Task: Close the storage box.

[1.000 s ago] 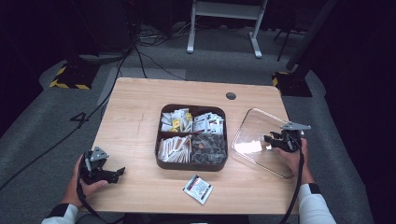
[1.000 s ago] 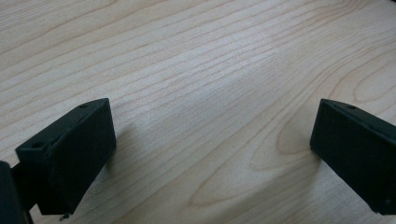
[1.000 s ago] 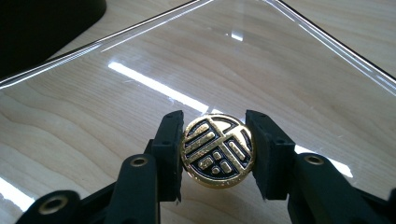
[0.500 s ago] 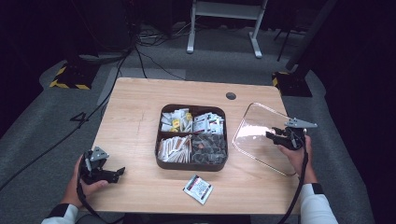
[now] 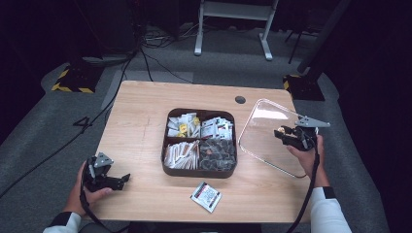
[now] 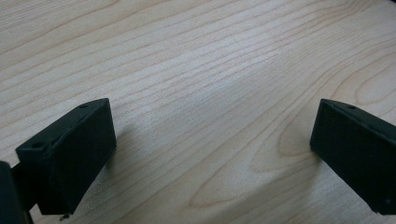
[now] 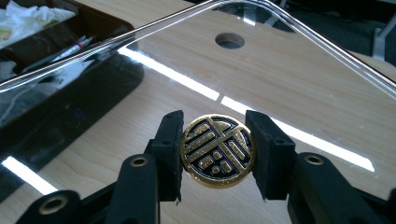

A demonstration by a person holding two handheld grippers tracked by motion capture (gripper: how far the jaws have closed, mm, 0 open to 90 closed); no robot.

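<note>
At the left edge of the worktop (image 5: 141,111), the left tool (image 5: 119,180) rests low on the bare wood in the person's left hand (image 5: 85,187); in the left gripper view its two black jaws stand wide apart with nothing between them but wood grain. To the right, near the front edge, a small white sachet (image 5: 205,196) lies flat, well apart from that tool. Behind it, at the middle of the worktop, sits a dark brown tray (image 5: 199,172) split into four compartments: white and yellow packets in the back left, printed white packets in the back right, pale paper sticks in the front left, and dark packets in the front right. A round hole (image 5: 240,99) shows in the wood behind the tray's right corner. Farther right, a clear lid (image 5: 265,126) is held tilted above the worktop, its near edge lower, just beside the tray. The right tool (image 5: 281,134), in the person's right hand (image 5: 306,153), has its jaws partly closed on the lid's round black-and-gold knob (image 7: 218,151), one pad pressing each side of it, as the right gripper view shows.
</note>
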